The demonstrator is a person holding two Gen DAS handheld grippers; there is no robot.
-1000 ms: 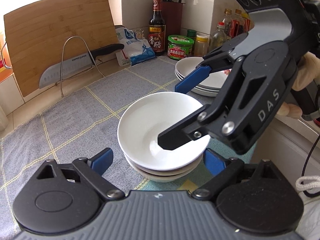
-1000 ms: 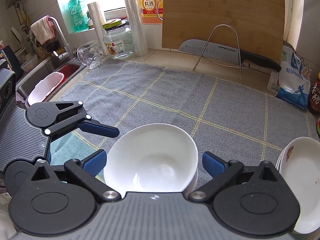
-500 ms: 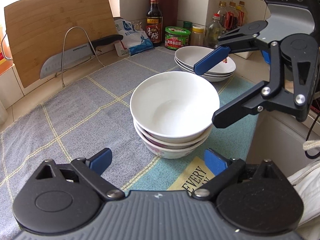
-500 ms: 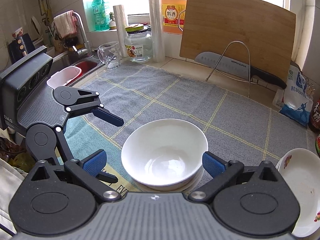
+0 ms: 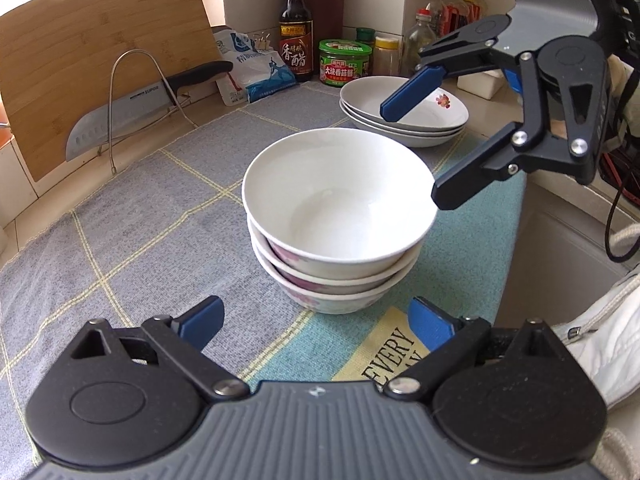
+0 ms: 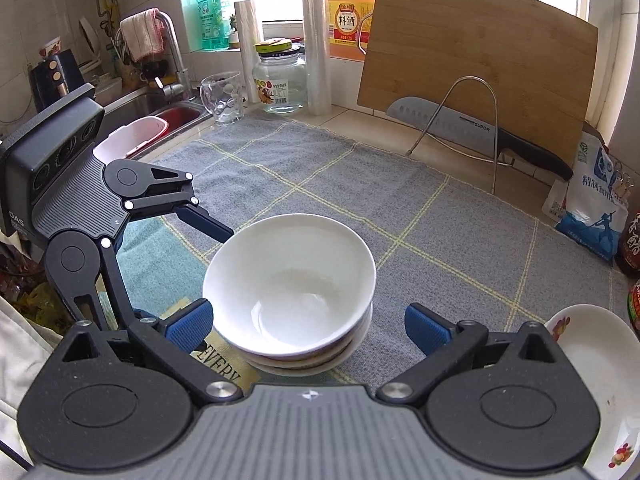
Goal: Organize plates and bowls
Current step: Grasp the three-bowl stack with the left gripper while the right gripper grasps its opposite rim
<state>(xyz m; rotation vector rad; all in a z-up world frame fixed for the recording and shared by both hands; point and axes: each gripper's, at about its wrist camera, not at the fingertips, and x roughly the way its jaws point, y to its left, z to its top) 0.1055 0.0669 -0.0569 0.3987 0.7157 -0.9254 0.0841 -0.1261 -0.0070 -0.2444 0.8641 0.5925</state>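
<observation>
Both grippers have backed off, spread wide, from three nested bowls.

Each black hand-held gripper has a ribbed grey body, blue finger pads, silver screws and white "DAS" lettering beside its lenses.
</observation>
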